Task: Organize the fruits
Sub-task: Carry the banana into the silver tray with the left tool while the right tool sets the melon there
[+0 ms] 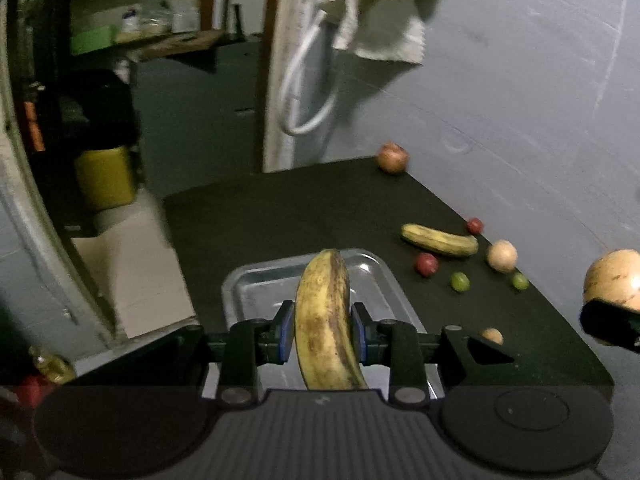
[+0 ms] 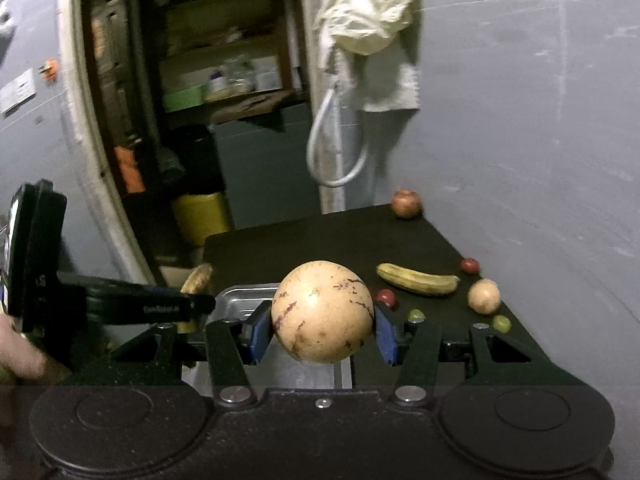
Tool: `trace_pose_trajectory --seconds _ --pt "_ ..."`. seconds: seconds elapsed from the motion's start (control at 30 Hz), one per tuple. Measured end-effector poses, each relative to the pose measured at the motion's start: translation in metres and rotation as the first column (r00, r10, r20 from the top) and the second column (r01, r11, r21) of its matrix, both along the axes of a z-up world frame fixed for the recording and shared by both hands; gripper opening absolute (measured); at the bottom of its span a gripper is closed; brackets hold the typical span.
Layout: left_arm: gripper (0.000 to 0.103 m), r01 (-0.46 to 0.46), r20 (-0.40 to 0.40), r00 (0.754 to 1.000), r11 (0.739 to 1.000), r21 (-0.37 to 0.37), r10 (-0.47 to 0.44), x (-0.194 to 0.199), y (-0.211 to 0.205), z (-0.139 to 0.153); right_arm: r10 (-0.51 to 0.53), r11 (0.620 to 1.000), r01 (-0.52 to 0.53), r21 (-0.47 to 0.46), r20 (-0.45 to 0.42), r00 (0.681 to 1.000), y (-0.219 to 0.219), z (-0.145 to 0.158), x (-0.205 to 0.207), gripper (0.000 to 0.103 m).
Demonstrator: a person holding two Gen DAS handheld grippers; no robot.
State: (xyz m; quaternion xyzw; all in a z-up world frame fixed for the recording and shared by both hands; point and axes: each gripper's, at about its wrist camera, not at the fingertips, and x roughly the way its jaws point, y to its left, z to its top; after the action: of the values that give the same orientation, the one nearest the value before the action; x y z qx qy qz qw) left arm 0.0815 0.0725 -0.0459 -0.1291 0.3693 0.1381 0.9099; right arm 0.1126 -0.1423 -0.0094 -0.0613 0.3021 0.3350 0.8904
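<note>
My left gripper [image 1: 323,334] is shut on a spotted yellow banana [image 1: 326,320], held above a shallow metal tray [image 1: 256,280] on the black table. My right gripper [image 2: 323,330] is shut on a round tan fruit [image 2: 323,312] with purple streaks, also over the tray [image 2: 240,294]. That fruit [image 1: 612,280] shows at the right edge of the left wrist view. The left gripper [image 2: 120,304] with its banana tip [image 2: 197,278] appears at the left of the right wrist view.
On the table lie a second banana [image 1: 440,240], a pomegranate [image 1: 393,158] at the far corner, a small tan fruit [image 1: 502,256], red fruits [image 1: 426,264] and green grapes [image 1: 460,281]. A grey wall runs along the right. A yellow bin [image 1: 105,182] stands beyond the table's left edge.
</note>
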Motion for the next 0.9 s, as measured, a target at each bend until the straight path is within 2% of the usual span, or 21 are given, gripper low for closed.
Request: trace_pose_trajectory --seconds 0.27,0.5,0.77,0.9 --pt "0.032 -0.08 -0.03 0.996 0.997 0.015 0.08 0.002 0.02 -0.004 0.083 0.997 -0.083 0.004 -0.018 0.996 0.029 -0.011 0.036 0.054" --pt "0.032 -0.043 -0.071 0.997 0.999 -0.013 0.042 0.037 0.049 -0.035 0.082 0.995 -0.084 -0.047 -0.038 0.996 0.069 -0.029 0.068 0.054" --pt "0.032 0.034 -0.133 0.99 0.999 -0.039 -0.039 0.076 0.068 -0.086 0.081 0.987 -0.097 -0.132 -0.121 0.989 0.122 -0.09 0.114 0.054" --pt "0.032 0.056 -0.15 0.987 0.998 -0.042 -0.061 0.088 0.073 -0.103 0.097 0.977 -0.125 -0.175 -0.157 0.983 0.142 -0.119 0.132 0.054"
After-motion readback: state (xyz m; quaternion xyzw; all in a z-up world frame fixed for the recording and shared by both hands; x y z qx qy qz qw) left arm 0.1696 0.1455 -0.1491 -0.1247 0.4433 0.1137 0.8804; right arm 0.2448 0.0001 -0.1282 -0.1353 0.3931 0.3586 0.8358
